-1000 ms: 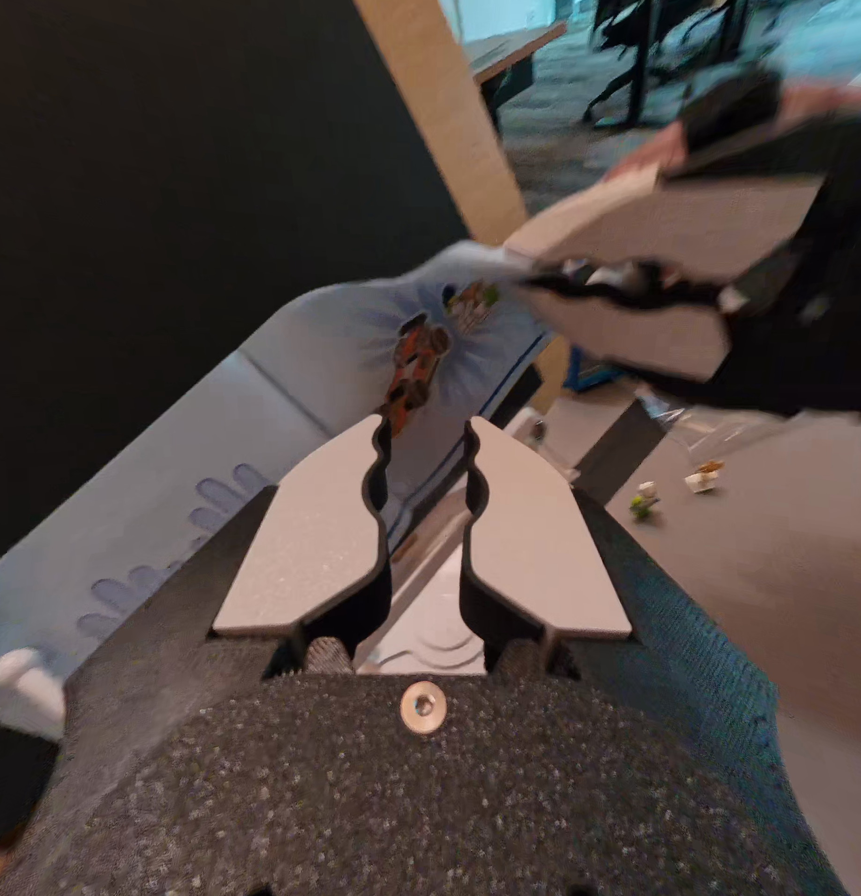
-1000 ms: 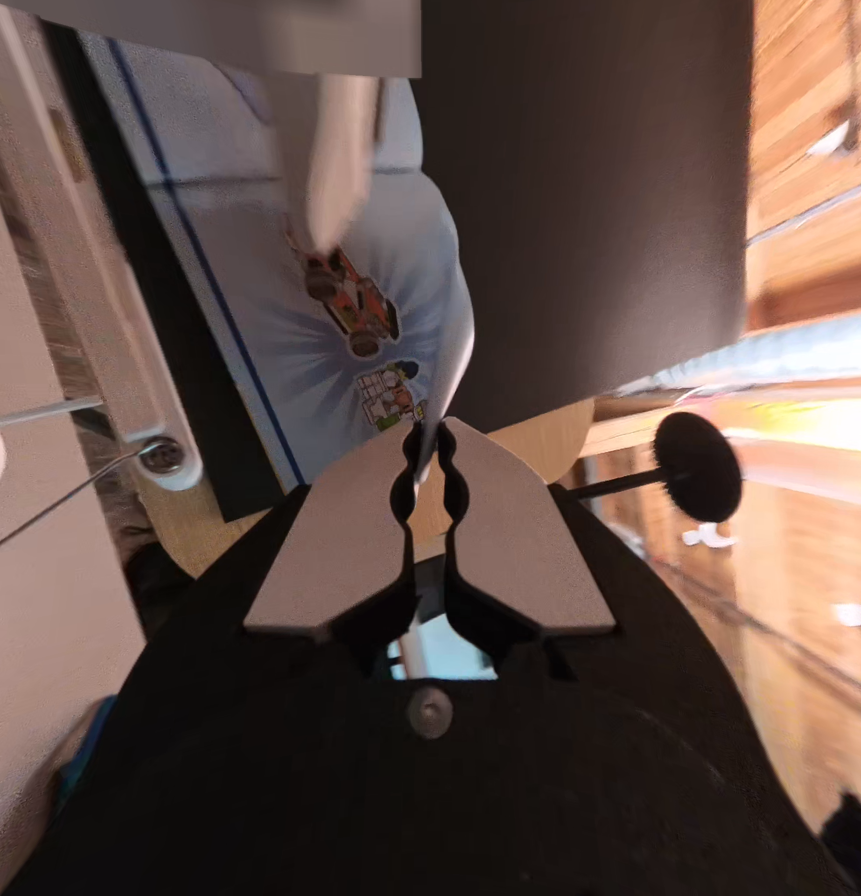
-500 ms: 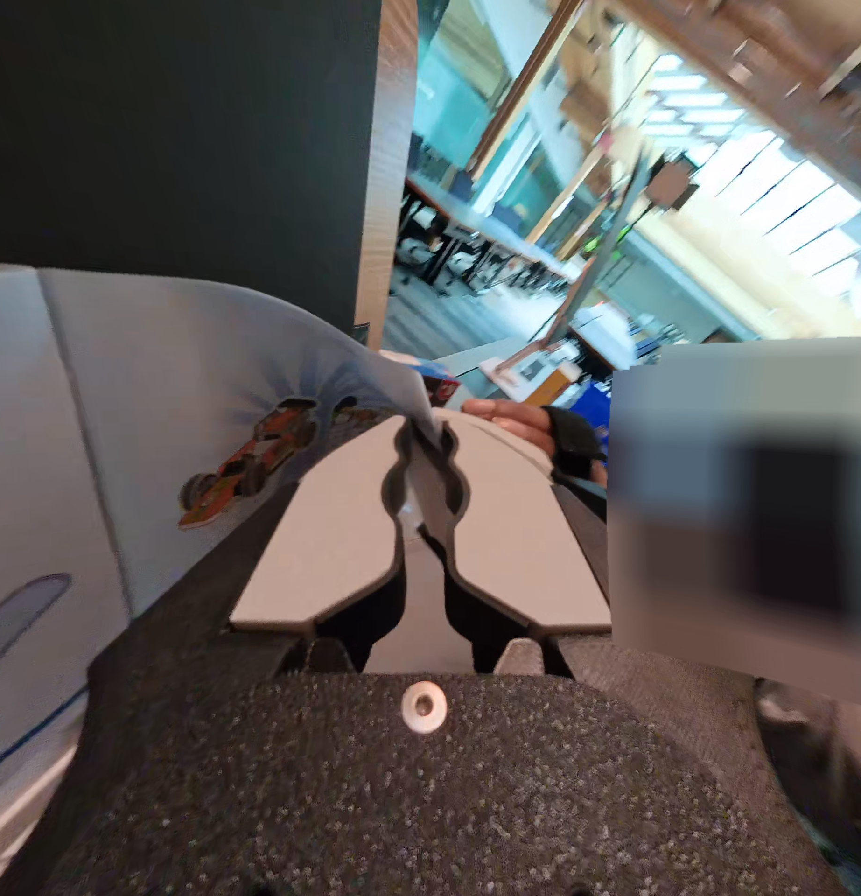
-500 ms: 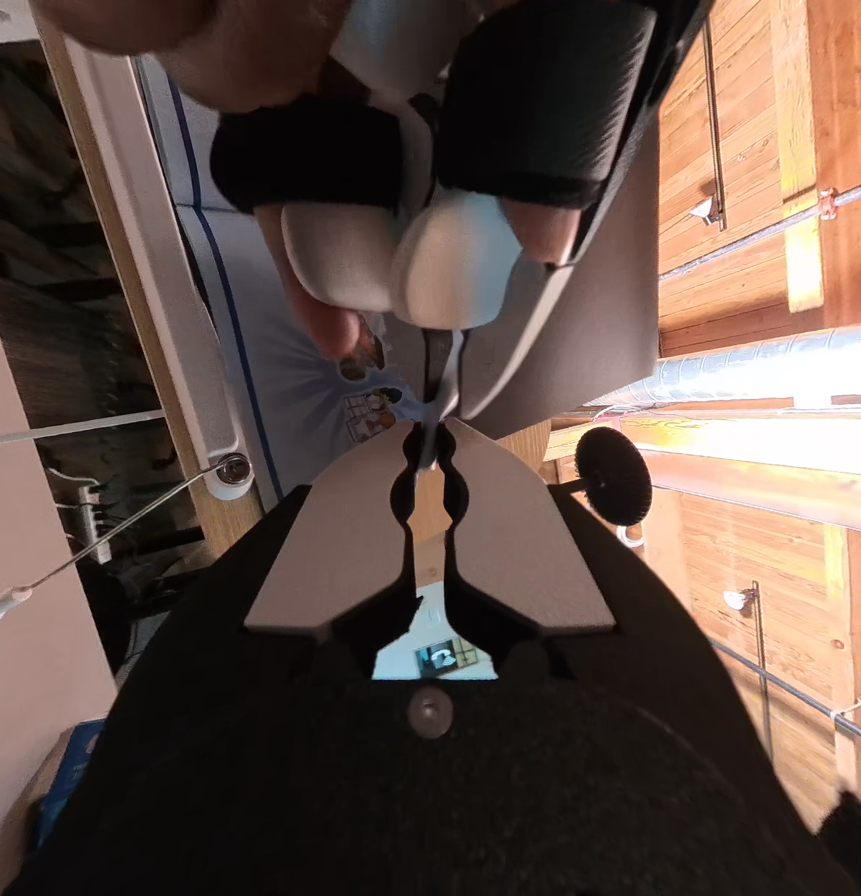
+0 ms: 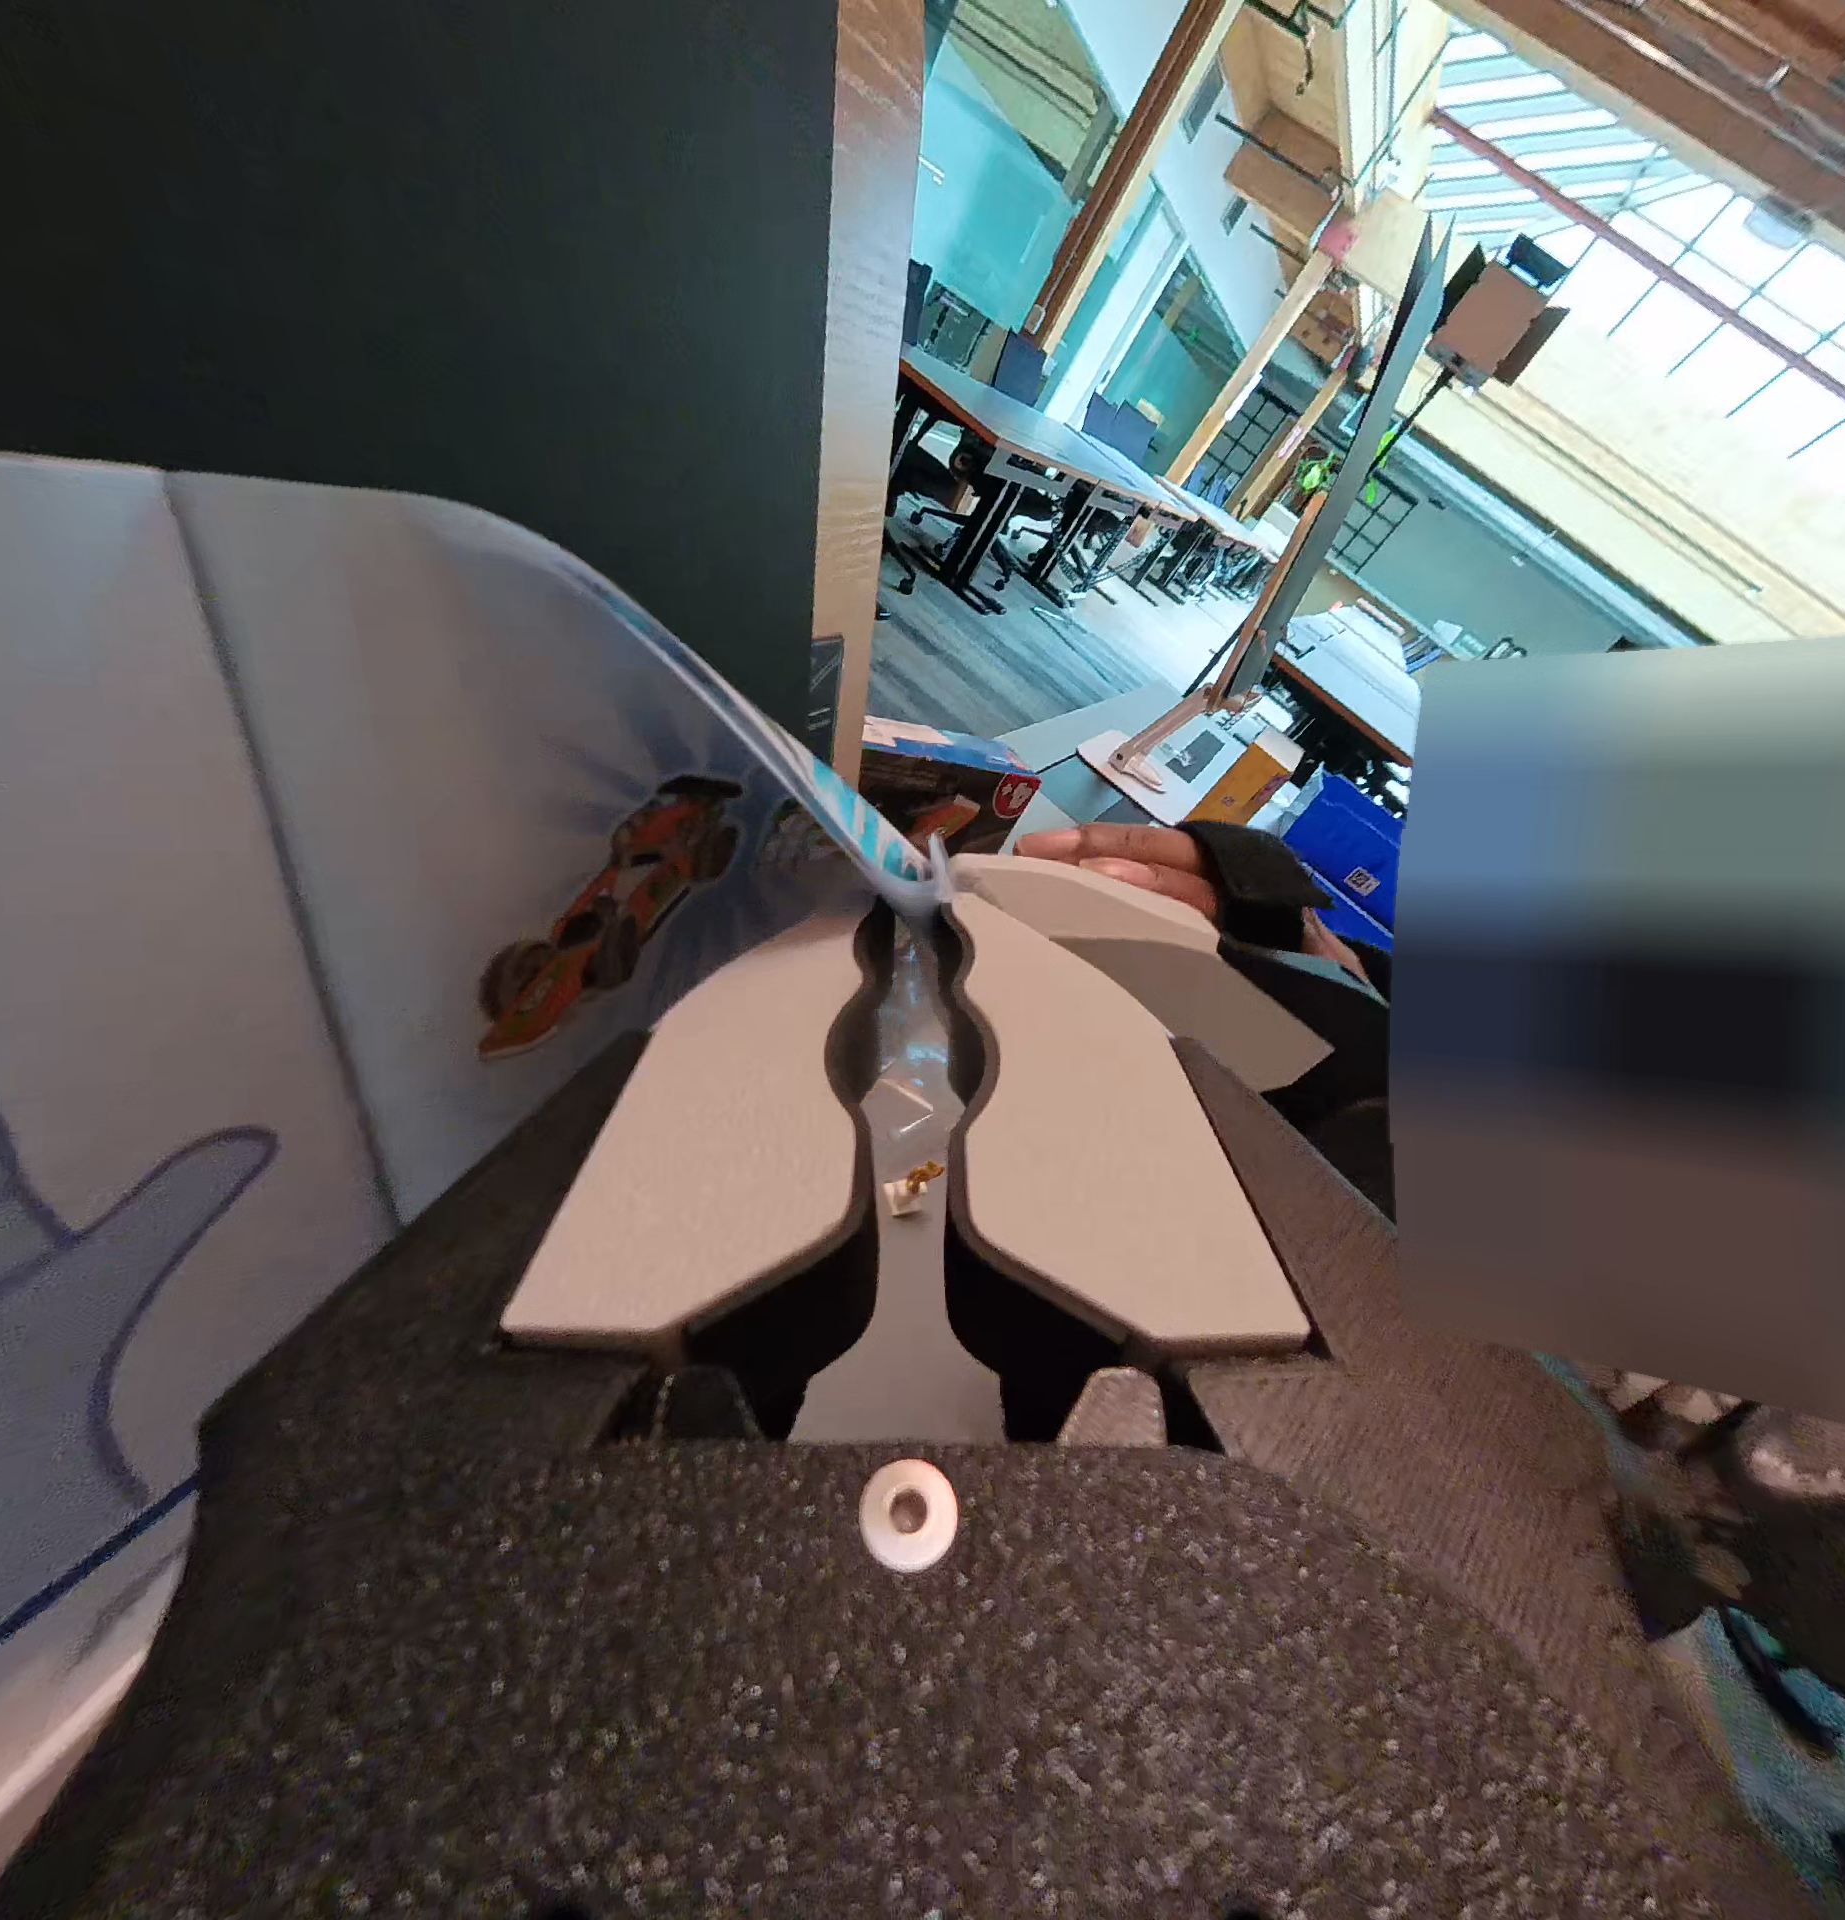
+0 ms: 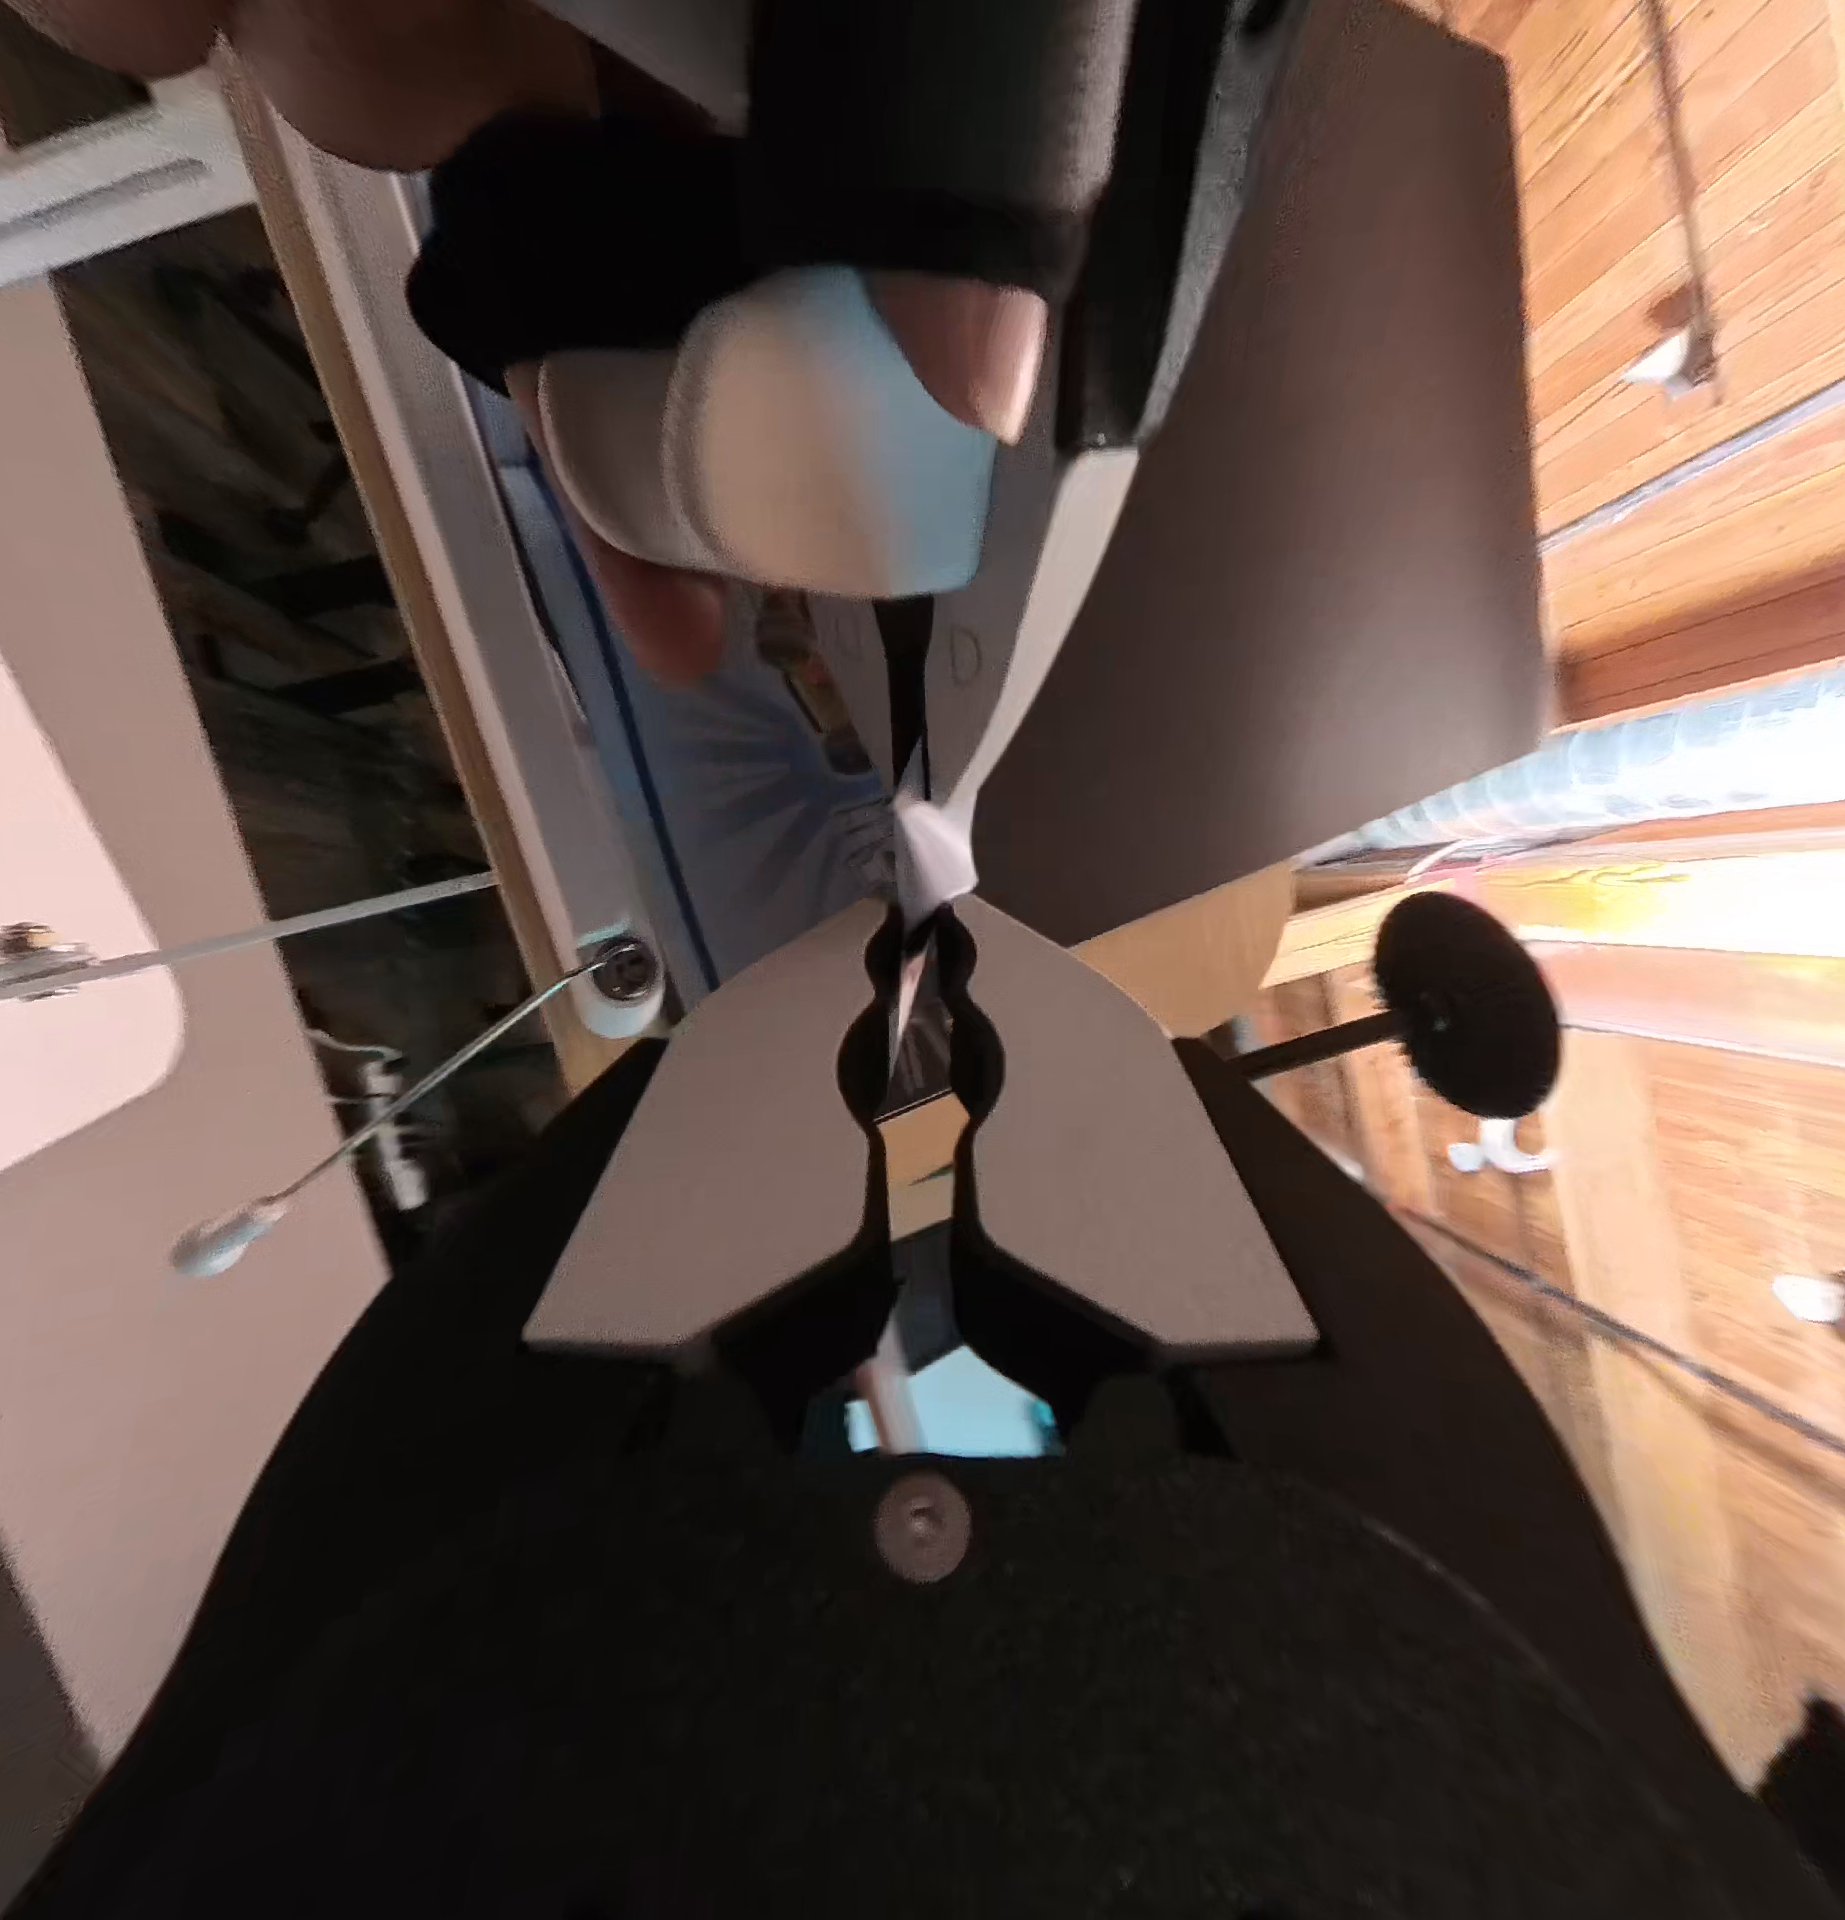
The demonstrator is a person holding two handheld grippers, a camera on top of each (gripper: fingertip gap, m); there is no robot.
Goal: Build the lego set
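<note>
A light blue paper packet [image 5: 326,779] with an orange race car printed on it hangs in the air between both grippers. My left gripper [image 5: 918,914] is shut on its corner. In the right wrist view the packet [image 6: 752,769] is in the middle, and my right gripper [image 6: 923,920] is shut on the same crumpled corner [image 6: 933,852] from the other side. One of the right gripper's fingers [image 5: 1126,935] touches my left fingertips. Small loose Lego pieces [image 5: 913,1184] lie on the grey table, seen between my left fingers.
A dark Lego box [image 5: 949,790] stands behind the packet, with a blue bin [image 5: 1344,862] to its right. A dark panel [image 5: 378,260] rises at the left. A hand with a black strap [image 6: 689,229] fills the top of the right wrist view. My two grippers' fingertips are within a few centimetres of each other.
My left jaws closed on the packet's corner, next to the right gripper's hold. The left view swung up from the table towards the room. The right gripper kept its grip.
</note>
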